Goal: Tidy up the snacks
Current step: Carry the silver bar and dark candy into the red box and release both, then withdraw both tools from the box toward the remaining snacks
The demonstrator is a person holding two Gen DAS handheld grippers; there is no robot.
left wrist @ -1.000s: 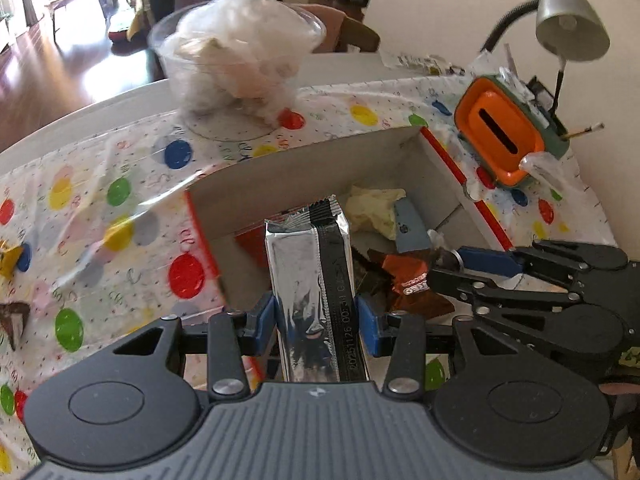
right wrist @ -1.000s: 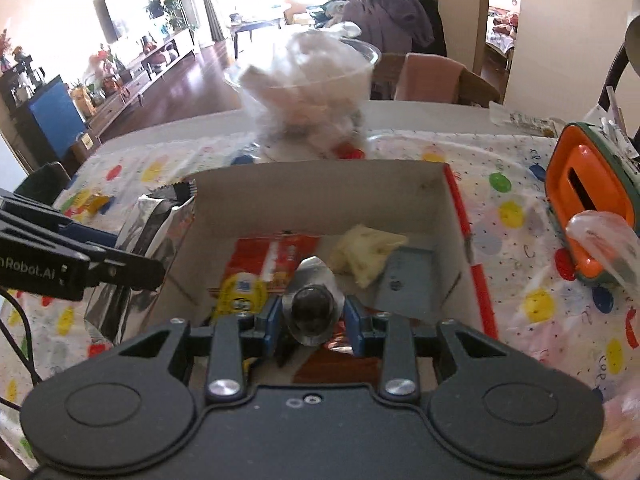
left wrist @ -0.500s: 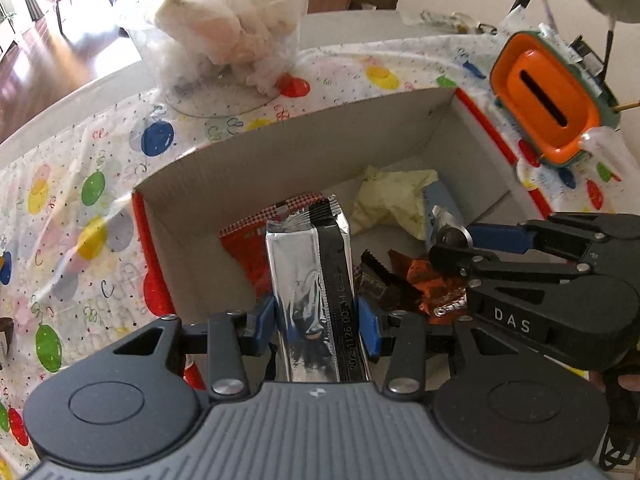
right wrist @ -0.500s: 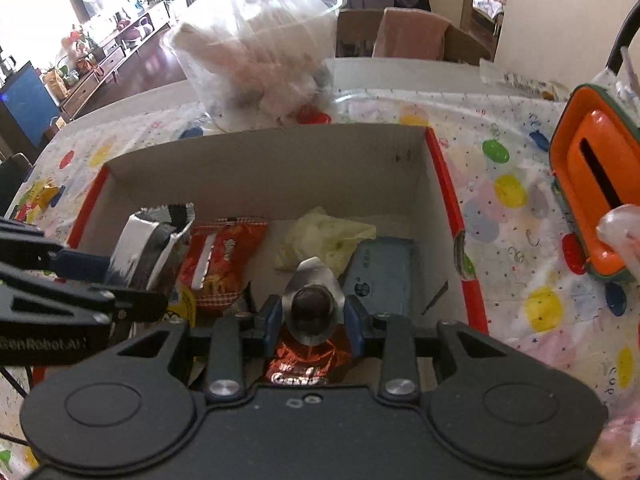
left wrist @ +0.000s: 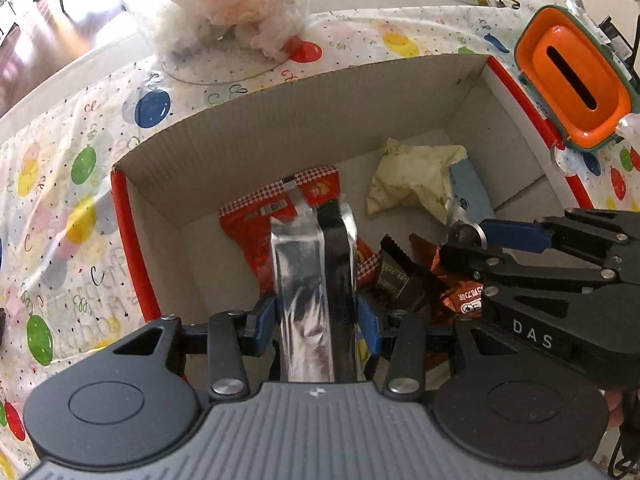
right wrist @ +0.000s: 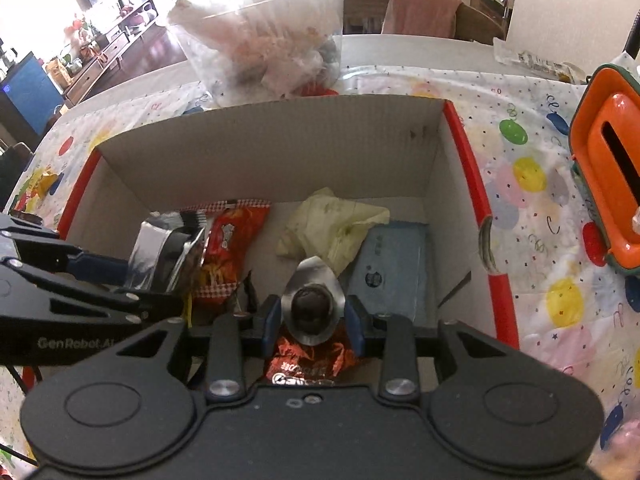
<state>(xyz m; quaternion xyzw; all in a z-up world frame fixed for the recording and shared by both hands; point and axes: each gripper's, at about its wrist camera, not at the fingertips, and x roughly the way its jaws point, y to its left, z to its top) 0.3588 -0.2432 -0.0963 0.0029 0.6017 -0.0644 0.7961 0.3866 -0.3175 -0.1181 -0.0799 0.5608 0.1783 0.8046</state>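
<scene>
Snacks between both fingers — above cardboard box, 2 grippers.

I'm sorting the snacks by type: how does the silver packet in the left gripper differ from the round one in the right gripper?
The silver packet is long, flat-sided and stands upright in the left gripper; the round snack is short, a dark ball showing through a foil-edged wrapper in the right gripper. The packet bears a black stripe; the round one has none. Both are clamped above the cardboard box.
</scene>
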